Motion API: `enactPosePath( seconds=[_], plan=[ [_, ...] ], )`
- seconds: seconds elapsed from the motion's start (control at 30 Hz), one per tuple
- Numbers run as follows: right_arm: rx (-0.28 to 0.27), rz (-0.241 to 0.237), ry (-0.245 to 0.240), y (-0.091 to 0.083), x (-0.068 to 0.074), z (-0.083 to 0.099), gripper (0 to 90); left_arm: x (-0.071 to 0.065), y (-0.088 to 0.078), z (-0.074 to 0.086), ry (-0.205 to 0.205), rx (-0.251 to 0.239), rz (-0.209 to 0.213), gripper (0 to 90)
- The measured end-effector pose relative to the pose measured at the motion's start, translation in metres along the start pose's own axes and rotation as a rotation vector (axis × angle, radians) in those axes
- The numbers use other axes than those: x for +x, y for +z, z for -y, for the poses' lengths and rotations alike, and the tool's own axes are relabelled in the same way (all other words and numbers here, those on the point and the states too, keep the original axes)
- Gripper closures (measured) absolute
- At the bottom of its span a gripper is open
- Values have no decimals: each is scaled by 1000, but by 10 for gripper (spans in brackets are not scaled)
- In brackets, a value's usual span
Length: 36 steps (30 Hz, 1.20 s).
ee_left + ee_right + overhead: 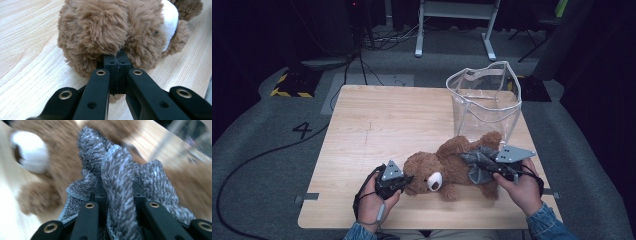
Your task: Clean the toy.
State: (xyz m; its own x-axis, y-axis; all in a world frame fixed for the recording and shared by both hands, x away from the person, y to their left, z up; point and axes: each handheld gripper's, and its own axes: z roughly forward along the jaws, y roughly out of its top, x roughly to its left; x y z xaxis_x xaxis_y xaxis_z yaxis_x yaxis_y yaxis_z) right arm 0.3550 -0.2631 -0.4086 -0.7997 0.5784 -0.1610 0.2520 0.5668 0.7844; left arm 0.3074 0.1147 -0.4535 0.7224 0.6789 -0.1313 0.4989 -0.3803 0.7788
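Behind teddy bear (pixel 447 167), clear bag (pixel 484 100); left fingers (pixel 117 60) pinching fur, right fingers (pixel 100 192) gripping grey cloth (pixel 120 185).

Teddy bear (pixel 452 167): brown plush with a white muzzle, lying on its back at the near right part of the wooden table, head toward the left. Fur at the head is pinched. Grey knitted garment (pixel 479 165): speckled grey-and-white, bunched and creased, draped across the bear's midsection, one fold clamped and raised.

Bright tabletop, dark surroundings; motion blur in right gripper view.
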Motion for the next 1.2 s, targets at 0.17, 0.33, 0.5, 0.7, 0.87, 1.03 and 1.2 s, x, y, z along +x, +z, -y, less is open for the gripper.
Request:
enactPosePath(
  seconds=[0.17, 0.33, 0.5, 0.7, 0.87, 1.03, 1.2],
  plan=[
    [43, 52, 77, -8, -21, 28, 748, 0, 0, 0, 4, 3, -5, 898],
    [-10, 56, 93, -32, -19, 27, 746, 0, 2, 0, 6, -7, -6, 898],
    [-113, -43, -14, -36, 23, -15, 745, -2, 3, -1, 20, -10, -12, 898],
    [-160, -225, -188, 13, 81, -59, 740, -2, 3, -1, 19, -7, -5, 898],
    [-115, -287, -295, 57, 117, -65, 736, -5, 3, -2, 31, 6, -21, 898],
    [-112, -280, -253, 57, 104, -61, 741, -3, 2, -1, 14, -3, -10, 898],
    [-74, -205, -223, 46, 81, -46, 741, -3, 2, -3, 14, 3, -23, 898]
  ],
)
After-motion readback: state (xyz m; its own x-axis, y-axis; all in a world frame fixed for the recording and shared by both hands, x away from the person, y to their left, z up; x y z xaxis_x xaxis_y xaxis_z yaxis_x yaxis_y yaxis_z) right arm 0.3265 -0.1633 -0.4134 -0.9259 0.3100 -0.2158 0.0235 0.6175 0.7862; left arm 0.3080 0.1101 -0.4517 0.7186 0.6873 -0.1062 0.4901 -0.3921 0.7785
